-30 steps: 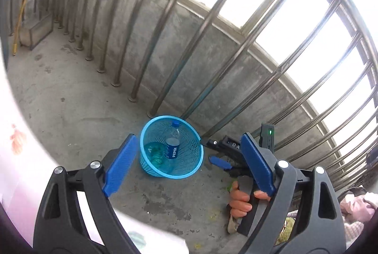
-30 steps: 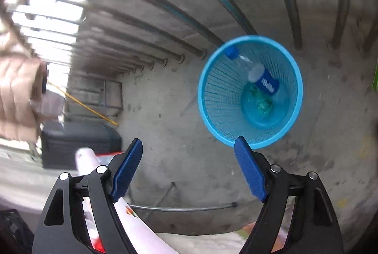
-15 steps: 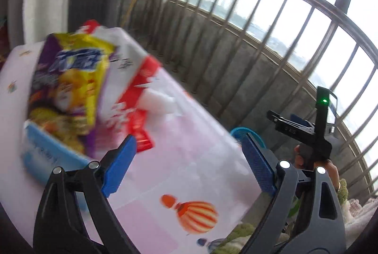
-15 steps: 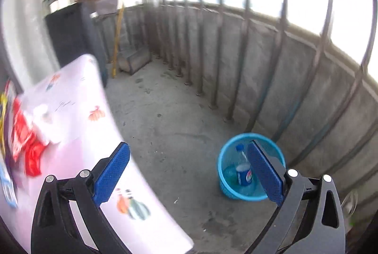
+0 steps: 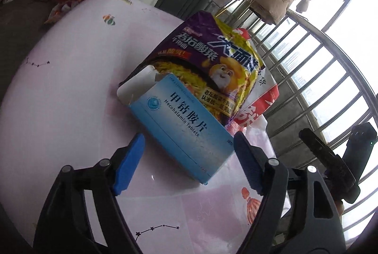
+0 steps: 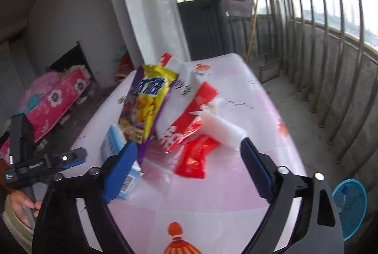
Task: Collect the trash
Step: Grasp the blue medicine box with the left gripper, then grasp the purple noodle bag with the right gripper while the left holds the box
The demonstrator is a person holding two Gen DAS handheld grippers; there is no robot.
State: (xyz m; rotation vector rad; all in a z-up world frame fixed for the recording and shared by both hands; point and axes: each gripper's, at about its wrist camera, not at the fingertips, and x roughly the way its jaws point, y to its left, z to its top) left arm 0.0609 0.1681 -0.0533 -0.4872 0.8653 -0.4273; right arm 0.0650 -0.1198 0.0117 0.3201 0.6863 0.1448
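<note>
A smooth pink tablecloth (image 5: 59,100) printed with balloons spreads under both tools. Ahead of the left gripper (image 5: 189,164), its jaws lately narrowing yet clamping nothing, lies a glossy blue carton (image 5: 182,128) reading "Mecobalamin Tablets", a crinkly purple-yellow noodle bag (image 5: 212,60) leaning behind it. The right gripper (image 6: 189,171), likewise released, faces a crumpled red wrapper (image 6: 196,157). A blue mesh basket (image 6: 352,204) sits on the floor to its right.

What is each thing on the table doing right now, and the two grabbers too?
Blue box: lying flat, end flap open.
Noodle packet: leaning on the pile, crumpled.
Red wrapper: lying flat, crumpled.
Blue basket: on the floor beside the table.
Left hand-held gripper: open, empty.
Right hand-held gripper: open, empty.
</note>
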